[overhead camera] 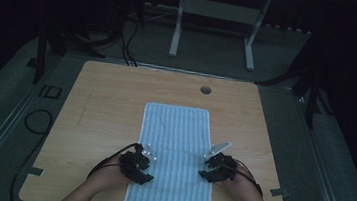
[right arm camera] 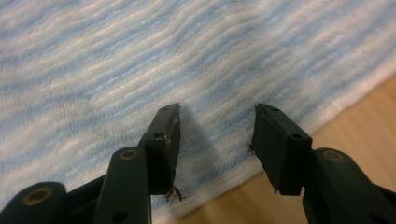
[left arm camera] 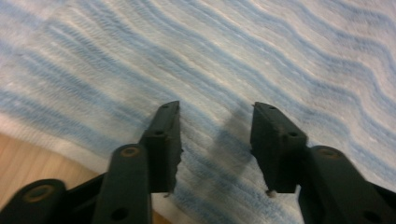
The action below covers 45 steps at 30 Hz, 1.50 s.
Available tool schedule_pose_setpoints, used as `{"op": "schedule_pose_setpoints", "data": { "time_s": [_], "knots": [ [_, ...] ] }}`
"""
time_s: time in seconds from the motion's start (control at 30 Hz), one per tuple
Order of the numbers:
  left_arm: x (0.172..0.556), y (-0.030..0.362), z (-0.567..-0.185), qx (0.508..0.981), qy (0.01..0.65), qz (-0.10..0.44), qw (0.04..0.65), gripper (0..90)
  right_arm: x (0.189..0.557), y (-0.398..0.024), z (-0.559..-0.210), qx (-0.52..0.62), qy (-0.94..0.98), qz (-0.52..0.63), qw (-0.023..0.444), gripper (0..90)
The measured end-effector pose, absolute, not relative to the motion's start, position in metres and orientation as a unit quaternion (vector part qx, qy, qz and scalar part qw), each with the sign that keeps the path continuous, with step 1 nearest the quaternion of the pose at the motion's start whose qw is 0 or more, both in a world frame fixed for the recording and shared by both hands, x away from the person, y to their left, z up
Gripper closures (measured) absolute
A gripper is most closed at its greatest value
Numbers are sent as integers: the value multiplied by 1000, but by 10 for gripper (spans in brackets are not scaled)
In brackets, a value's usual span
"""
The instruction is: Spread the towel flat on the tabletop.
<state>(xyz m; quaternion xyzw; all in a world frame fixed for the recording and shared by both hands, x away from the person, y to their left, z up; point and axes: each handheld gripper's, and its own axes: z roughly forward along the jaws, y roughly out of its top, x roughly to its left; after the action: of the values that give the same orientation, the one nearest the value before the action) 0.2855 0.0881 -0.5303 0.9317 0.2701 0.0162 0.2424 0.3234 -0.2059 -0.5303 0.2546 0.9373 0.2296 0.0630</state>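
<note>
My left gripper (left arm camera: 215, 140) had its jaws partly apart, with a clear gap between them, and nothing was pinched in that gap. It hung just over the blue and white striped towel (overhead camera: 176, 150), close to the towel's left edge, and I could not tell if the tips touched the cloth. My right gripper (right arm camera: 215, 140) was the same: jaws let go, a gap between them, nothing held. It sat over the towel's right edge, where the white hem met the wood. The towel lay flat and long on the wooden table (overhead camera: 106, 103), running from the middle of the table down to the near edge (its near end hung a little past the edge). In the high view my left gripper (overhead camera: 141, 169) and right gripper (overhead camera: 212, 169) were on either side of the towel's near half, well apart from each other. A small round hole (overhead camera: 205, 90) was in the table beyond the towel's far end. Past the table stood a white frame (overhead camera: 214, 29) on the floor, and black cables (overhead camera: 127, 45) lay there too. The room was dark, so the far corners were hard to make out, and my arms were cut off at the bottom.
</note>
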Motion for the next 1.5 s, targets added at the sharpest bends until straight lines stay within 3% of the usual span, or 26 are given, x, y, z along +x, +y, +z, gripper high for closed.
{"op": "schedule_pose_setpoints", "data": {
  "time_s": [0.3,0.63,0.77,1.17,1.37,1.5],
  "knots": [
    [311,56,-530,937,256,20,239,522,357,-240,-529,292,928,224,61,509],
    [334,45,-530,935,257,20,242,520,357,-258,-528,310,923,218,69,482],
    [324,43,-530,938,252,25,237,475,352,-258,-529,315,921,216,77,457],
    [287,58,-530,937,245,-1,248,468,328,-248,-527,281,933,214,69,417],
    [283,60,-527,938,246,-14,243,398,328,-251,-520,285,929,227,66,402],
    [291,71,-515,933,254,8,254,370,331,-253,-516,284,927,235,67,394]
  ]
}}
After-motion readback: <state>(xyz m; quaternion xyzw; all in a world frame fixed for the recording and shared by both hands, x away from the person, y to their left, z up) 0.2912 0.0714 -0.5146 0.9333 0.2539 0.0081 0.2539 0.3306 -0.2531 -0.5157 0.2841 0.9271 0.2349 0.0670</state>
